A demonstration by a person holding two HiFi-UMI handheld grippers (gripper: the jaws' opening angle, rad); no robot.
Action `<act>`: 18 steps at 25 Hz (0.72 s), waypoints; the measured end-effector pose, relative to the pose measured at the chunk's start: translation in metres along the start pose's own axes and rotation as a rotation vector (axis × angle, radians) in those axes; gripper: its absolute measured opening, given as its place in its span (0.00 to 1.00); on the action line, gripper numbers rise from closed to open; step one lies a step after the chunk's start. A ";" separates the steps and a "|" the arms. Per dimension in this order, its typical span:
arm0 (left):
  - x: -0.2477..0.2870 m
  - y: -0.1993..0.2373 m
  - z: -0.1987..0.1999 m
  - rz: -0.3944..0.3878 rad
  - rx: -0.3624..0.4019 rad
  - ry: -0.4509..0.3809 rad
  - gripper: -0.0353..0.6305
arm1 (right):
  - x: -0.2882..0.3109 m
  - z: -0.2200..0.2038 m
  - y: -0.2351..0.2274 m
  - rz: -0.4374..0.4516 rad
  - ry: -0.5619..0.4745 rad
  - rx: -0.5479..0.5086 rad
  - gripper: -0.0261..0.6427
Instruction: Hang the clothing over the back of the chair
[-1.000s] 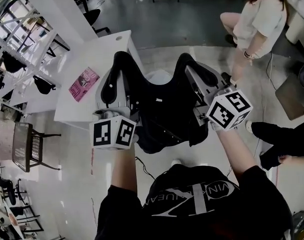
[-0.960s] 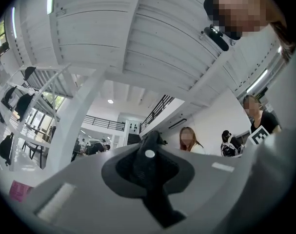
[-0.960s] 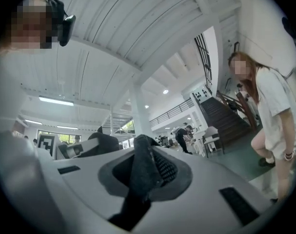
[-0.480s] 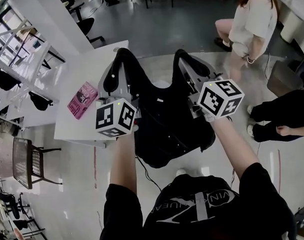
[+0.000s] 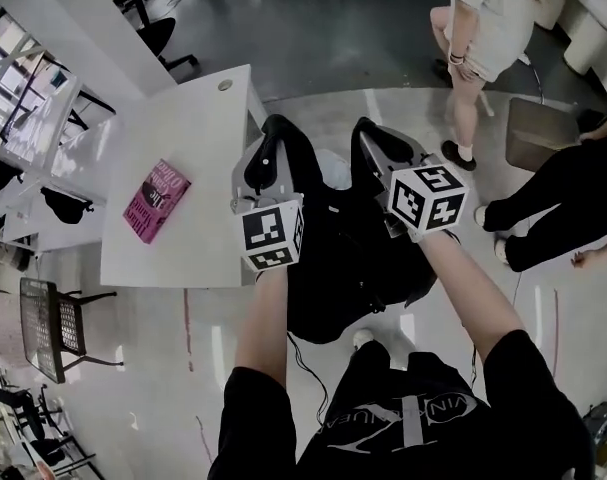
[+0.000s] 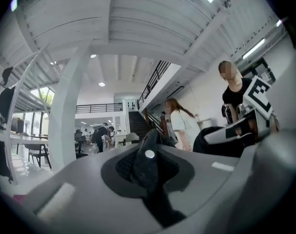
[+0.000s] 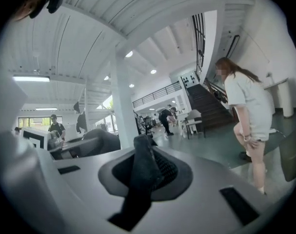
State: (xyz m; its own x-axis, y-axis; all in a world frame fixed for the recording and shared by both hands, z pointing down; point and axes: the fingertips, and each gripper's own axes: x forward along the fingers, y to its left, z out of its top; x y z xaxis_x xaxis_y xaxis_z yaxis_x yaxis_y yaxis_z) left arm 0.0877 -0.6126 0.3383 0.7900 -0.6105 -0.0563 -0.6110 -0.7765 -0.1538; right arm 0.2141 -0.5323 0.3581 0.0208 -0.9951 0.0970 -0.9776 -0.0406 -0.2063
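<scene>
left gripper: grey jaws closed on a fold of the black garment. the cloth bunches up out of the dark oval recess between them. a small round pale snap sits on the pinched fold.

right gripper: jaws likewise clamped on a narrow upright strip of the same garment. here the fabric looks matte and faintly ribbed, and ridged black padding shows behind it.

gripper views only: the pinch itself and the snap. the left gripper view also catches the other gripper's marker cube at its right edge. both look out level across a white hall with a thick round column and a dark staircase.

head view only: the whole garment, held by two raised corners, one in each gripper. its body sags between and below them as a soft dark mass in front of the person, above the glossy floor. a pale rounded patch shows between the corners; cannot tell whether it is the chair. the jaw tips are wrapped in cloth, so the grip cannot be read from here.

a black-and-white marker cube rides on the left gripper and a second one on the right. a white rectangular table stands just left of the garment, with a pink book lying flat on it. a bystander in a pale top stands at upper right.
</scene>
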 end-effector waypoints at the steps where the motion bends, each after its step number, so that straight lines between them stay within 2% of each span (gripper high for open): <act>1: 0.002 -0.003 -0.011 -0.005 0.023 0.026 0.11 | 0.003 -0.007 -0.002 -0.001 0.020 -0.012 0.12; 5: 0.010 -0.011 -0.051 -0.038 0.100 0.117 0.12 | 0.020 -0.035 -0.005 0.014 0.109 -0.105 0.12; 8: 0.010 -0.020 -0.080 -0.096 0.145 0.191 0.12 | 0.026 -0.060 -0.002 0.034 0.186 -0.168 0.12; 12: 0.009 -0.031 -0.104 -0.167 0.128 0.283 0.12 | 0.026 -0.077 -0.001 0.057 0.276 -0.235 0.12; 15: 0.006 -0.039 -0.122 -0.190 0.106 0.341 0.12 | 0.022 -0.093 -0.004 0.081 0.328 -0.231 0.12; 18: -0.002 -0.047 -0.139 -0.215 0.076 0.394 0.13 | 0.018 -0.107 -0.001 0.099 0.369 -0.209 0.21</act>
State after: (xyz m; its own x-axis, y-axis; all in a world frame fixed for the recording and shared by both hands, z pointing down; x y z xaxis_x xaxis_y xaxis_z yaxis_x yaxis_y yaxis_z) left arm 0.1075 -0.5964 0.4826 0.8104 -0.4607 0.3620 -0.4180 -0.8875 -0.1938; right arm 0.1930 -0.5401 0.4646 -0.1143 -0.8927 0.4360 -0.9933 0.1104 -0.0345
